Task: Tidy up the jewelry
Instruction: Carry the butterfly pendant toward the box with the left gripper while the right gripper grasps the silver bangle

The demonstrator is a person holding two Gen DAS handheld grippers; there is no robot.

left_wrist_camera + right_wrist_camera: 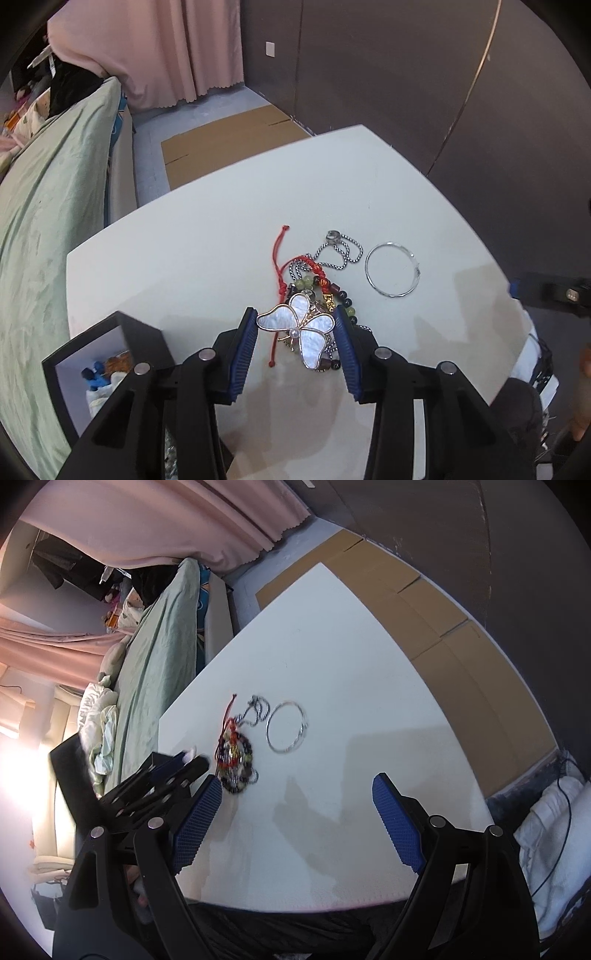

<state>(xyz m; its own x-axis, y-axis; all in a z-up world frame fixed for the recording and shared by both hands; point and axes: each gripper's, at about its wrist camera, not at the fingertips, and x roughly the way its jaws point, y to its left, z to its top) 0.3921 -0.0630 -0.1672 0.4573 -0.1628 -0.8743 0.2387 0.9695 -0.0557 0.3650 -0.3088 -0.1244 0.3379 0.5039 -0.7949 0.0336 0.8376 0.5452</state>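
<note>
A pile of jewelry lies on the white table [207, 236]: a red cord bracelet [277, 258], a silver chain necklace [338, 251], beaded bracelets [343, 301] and a silver bangle [393, 267] to the right. My left gripper [297, 328] is shut on a white butterfly brooch [301, 326], which spans the gap between the blue pads just above the pile. My right gripper [295, 794] is open and empty, low over the table in front of the pile [236, 757] and bangle [286, 726]. The left gripper also shows in the right wrist view [173, 771].
A black open box [110, 365] holding small items stands at the table's left near corner. A bed with a green sheet [48, 206] runs along the left. Flat cardboard [225, 144] lies on the floor beyond the table. Cables and white cloth [554, 830] sit to the right.
</note>
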